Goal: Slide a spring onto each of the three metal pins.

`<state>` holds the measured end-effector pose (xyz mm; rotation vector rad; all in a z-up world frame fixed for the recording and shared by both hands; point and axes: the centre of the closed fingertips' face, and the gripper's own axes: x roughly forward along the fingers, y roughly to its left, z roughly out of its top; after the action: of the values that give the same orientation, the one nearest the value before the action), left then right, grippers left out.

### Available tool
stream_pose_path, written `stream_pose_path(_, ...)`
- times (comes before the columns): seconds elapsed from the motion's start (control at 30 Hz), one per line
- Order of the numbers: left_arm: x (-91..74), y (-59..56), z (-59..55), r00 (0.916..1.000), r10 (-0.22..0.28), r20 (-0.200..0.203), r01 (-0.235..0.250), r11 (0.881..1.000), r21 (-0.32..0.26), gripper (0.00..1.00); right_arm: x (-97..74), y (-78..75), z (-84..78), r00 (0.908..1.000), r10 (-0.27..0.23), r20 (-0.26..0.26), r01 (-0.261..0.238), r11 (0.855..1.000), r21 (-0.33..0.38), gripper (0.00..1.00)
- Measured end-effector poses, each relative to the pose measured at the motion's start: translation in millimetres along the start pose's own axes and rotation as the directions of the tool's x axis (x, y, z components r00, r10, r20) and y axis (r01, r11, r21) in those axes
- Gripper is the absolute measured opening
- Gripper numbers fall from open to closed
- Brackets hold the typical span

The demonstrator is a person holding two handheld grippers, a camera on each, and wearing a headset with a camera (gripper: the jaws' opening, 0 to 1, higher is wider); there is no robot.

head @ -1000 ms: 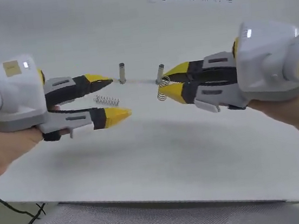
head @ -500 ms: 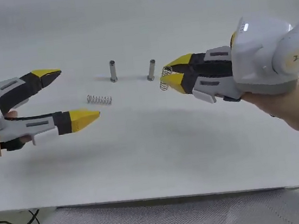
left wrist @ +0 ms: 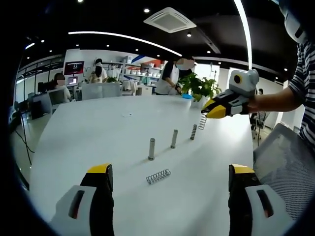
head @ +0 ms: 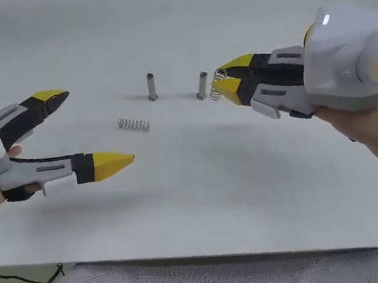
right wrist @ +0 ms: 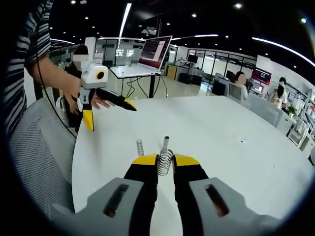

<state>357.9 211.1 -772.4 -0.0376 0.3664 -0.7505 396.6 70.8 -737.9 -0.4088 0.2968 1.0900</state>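
**Head view.** The right gripper [head: 227, 83] carries a dark printed number on its white housing. It begins with "2"; the rest runs off the frame edge. Its yellow-tipped jaws are clamped on the held spring [head: 219, 75], a short coil of bright wire, just beside the right pin [head: 202, 84]. The left pin [head: 151, 86], a plain grey upright cylinder, stands apart from it. The loose spring [head: 134, 124] lies flat on the white table [head: 202, 188], in front of the left pin. The left gripper [head: 84, 129] has its jaws spread wide and holds nothing.

**Left gripper view.** The loose spring lies just ahead, between the spread jaws. Beyond it the two bare pins and a coil-covered pin [left wrist: 193, 131] stand in a row. The wall screen [left wrist: 74, 66] shows writing too small to read.

**Right gripper view.** The held spring stands upright between the closed tips, with a bare pin just beyond it.
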Motion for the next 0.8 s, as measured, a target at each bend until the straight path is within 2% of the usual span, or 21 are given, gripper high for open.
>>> stream_pose_path(0.2, -0.1, 2.6, 2.4, 0.9999, 0.000, 0.015, 0.000, 1.000, -0.006, 0.97, 5.5, -10.0, 0.4, 0.9995, -0.033, 0.003, 0.033, 0.999, 0.020, 0.13)
stream_pose_path(0.37, -0.3, 4.8, 6.3, 0.9995, 0.001, 0.030, -0.001, 1.000, -0.011, 0.97, 11.0, -26.5, 7.3, 0.9973, -0.073, 0.014, 0.072, 0.995, 0.063, 0.13)
stream_pose_path(0.53, -3.6, 4.2, 3.2, 0.9996, 0.000, 0.027, 0.000, 1.000, -0.011, 0.97, 20.9, -43.4, 9.3, 0.9944, -0.105, 0.009, 0.103, 0.990, 0.097, 0.13)
stream_pose_path(0.8, -7.8, 6.0, 3.2, 0.9994, 0.007, 0.034, -0.006, 1.000, -0.019, 0.97, 33.6, -51.7, 10.9, 0.9932, -0.116, -0.003, 0.116, 0.987, 0.115, 0.13)
